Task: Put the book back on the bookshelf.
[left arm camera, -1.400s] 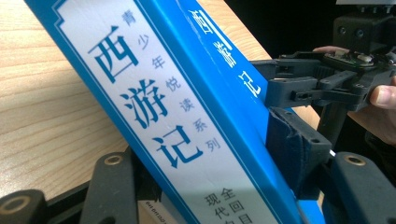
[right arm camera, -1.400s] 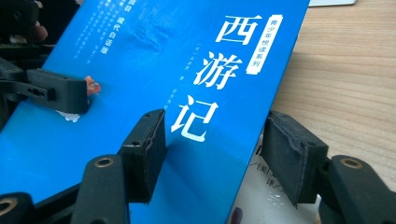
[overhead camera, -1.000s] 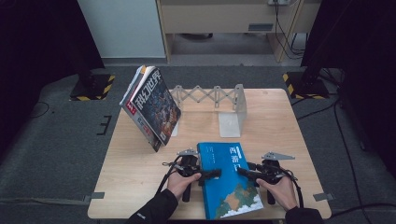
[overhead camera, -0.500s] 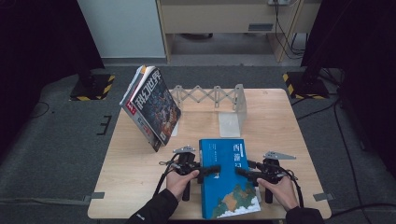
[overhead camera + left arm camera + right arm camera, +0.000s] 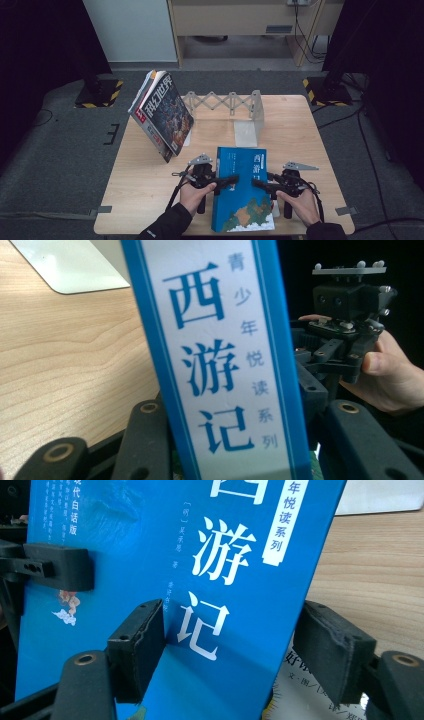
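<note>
At the left of the bench (image 5: 135,190) a stack of magazines (image 5: 162,115) leans back over the edge, its foot by the left end of the folding metal rack (image 5: 222,102). It looks parked there, at a tilt it could not keep without that support. The rack stretches rightward along the back of the bench to an upright end plate (image 5: 256,107), and the bare span in between reads as the place meant for upright books. In front of it, near the person's edge, the blue book (image 5: 242,195) lies cover up, lengthwise away from the person, caught between the two hands. The left gripper (image 5: 233,179) comes in from the book's left and has just been closing. In the left gripper view the white and blue spine (image 5: 220,365) stands between its jaws and fills the gap, so it is clamped on the spine at a middling width. Holding the stiffest part there probably gives a firm hinge for raising that side. The right gripper (image 5: 256,183) meets the book from the opposite long edge, and its jaws have also just been closing, with the book's free edge (image 5: 280,605) between them. In the right gripper view one pad lies against the cover, while the other seems to stand a little clear of the edge, with a pale printed page showing below. This looks like a loose bracket that steadies the book, not a true pinch. With one hand on each long side, the book cannot swing as it is tipped upright toward the rack.
</note>
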